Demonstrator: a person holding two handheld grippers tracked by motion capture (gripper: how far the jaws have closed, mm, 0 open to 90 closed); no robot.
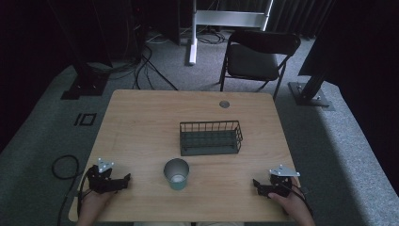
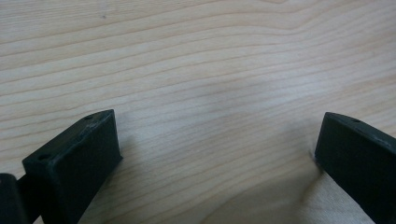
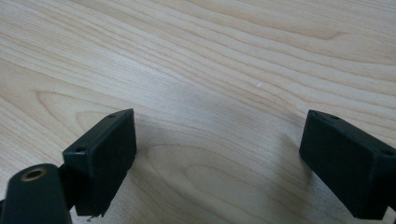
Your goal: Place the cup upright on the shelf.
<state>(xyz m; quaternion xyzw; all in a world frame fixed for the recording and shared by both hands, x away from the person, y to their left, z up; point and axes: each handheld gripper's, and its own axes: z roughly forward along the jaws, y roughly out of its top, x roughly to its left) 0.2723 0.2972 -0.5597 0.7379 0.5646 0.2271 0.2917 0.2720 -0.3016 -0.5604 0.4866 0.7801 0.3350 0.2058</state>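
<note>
A pale green cup [image 1: 177, 173] stands upright near the front middle of the wooden table [image 1: 141, 117], with something white at its bottom. Behind it sits a black wire basket [image 1: 210, 138]. My left gripper [image 1: 126, 179] rests on the table at the front left, held by a hand, pointing right toward the cup. My right gripper [image 1: 256, 184] rests at the front right, pointing left. In the left gripper view the gripper [image 2: 217, 149] is open over bare wood. In the right gripper view the gripper [image 3: 219, 149] is open too, nothing between its jaws.
A round grey grommet [image 1: 224, 104] sits in the table's far edge. Beyond the table stand a black folding chair [image 1: 259, 56], dark stands and loose cables [image 1: 146, 70] on grey carpet. A cable loop [image 1: 63, 167] lies on the floor at the left.
</note>
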